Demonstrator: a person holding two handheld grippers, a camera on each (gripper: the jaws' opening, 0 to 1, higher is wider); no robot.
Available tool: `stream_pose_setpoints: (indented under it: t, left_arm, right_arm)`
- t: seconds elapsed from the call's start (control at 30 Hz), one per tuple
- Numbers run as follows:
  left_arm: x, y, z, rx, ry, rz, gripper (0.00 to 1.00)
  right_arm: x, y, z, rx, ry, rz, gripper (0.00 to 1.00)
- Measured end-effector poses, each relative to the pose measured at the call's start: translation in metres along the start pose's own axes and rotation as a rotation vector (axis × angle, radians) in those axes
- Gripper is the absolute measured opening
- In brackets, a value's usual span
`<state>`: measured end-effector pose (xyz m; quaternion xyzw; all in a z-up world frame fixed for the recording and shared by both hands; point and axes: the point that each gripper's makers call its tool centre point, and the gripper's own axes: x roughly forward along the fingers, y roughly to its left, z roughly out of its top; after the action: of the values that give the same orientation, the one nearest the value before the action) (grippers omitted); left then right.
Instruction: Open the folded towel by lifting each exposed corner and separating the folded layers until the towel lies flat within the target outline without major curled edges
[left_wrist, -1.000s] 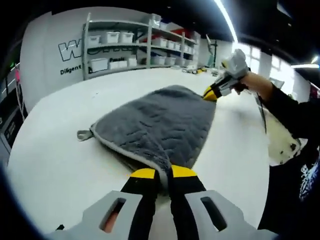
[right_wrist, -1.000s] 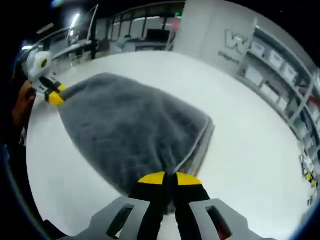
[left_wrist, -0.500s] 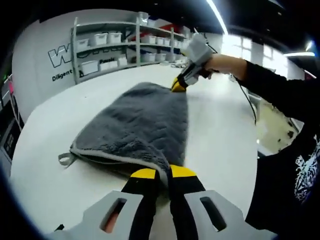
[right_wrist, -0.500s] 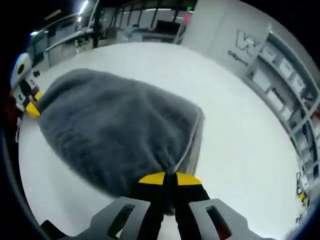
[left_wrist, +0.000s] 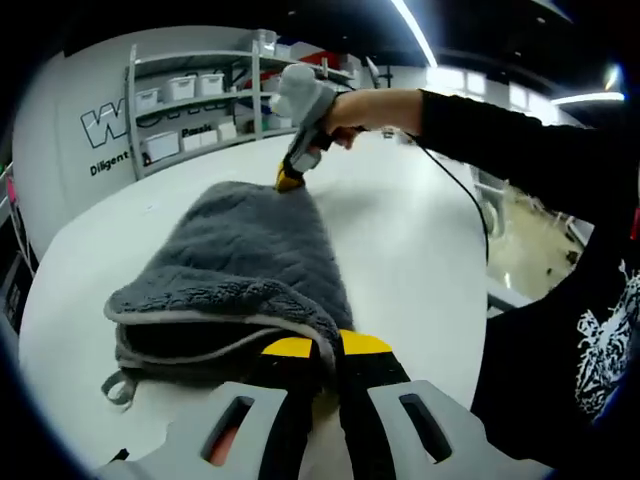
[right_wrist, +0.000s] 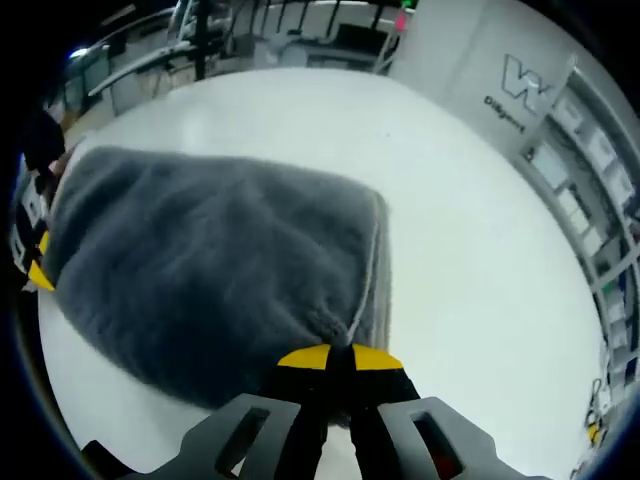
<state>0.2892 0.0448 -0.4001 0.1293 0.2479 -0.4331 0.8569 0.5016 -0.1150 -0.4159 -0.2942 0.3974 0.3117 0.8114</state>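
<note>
A grey plush towel (left_wrist: 235, 255) with a pale hem lies folded on the white table (left_wrist: 400, 240). My left gripper (left_wrist: 315, 348) is shut on its near corner, holding the top layer up so a dark gap shows beneath. My right gripper (left_wrist: 288, 182) pinches the far corner, held by a hand in a black sleeve. In the right gripper view, my right gripper (right_wrist: 338, 352) is shut on the towel (right_wrist: 210, 270), which spreads away toward the left gripper (right_wrist: 38, 272) at the left edge. A small hanging loop (left_wrist: 115, 385) sticks out at the towel's near left.
Shelving with white bins (left_wrist: 190, 95) stands against the far wall beyond the table. The person's dark-clothed body (left_wrist: 570, 330) fills the right side. The table edge (left_wrist: 495, 295) runs along the right, with floor below. More shelves (right_wrist: 590, 170) line the right of the right gripper view.
Both grippers have carried the top layer over to the left. The towel now looks narrower and the near layer is lifted higher, with a gap showing beneath it.
</note>
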Motion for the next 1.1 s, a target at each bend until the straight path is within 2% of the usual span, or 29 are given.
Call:
stream_pose_setpoints:
  t: [0.2,0.4,0.63,0.8,1.1]
  left_arm:
    - [0.008,-0.013,0.006,0.037,-0.007,-0.012,0.05]
    - [0.013,-0.022,0.011,0.046,-0.025,-0.031,0.05]
    - [0.019,-0.026,0.016,0.061,-0.038,-0.023,0.05]
    - [0.027,-0.031,0.022,0.087,-0.056,-0.014,0.05]
    - [0.036,-0.035,0.027,0.059,-0.088,-0.019,0.05]
  right_arm:
    - [0.009,-0.001,0.015,0.005,0.005,0.028,0.0]
    - [0.016,0.001,0.027,-0.046,0.02,0.031,0.0]
    - [0.028,-0.002,0.047,-0.093,0.015,0.036,0.0]
    - [0.033,0.006,0.06,-0.159,0.012,0.026,0.0]
    - [0.035,0.024,0.069,-0.19,0.02,0.04,0.0]
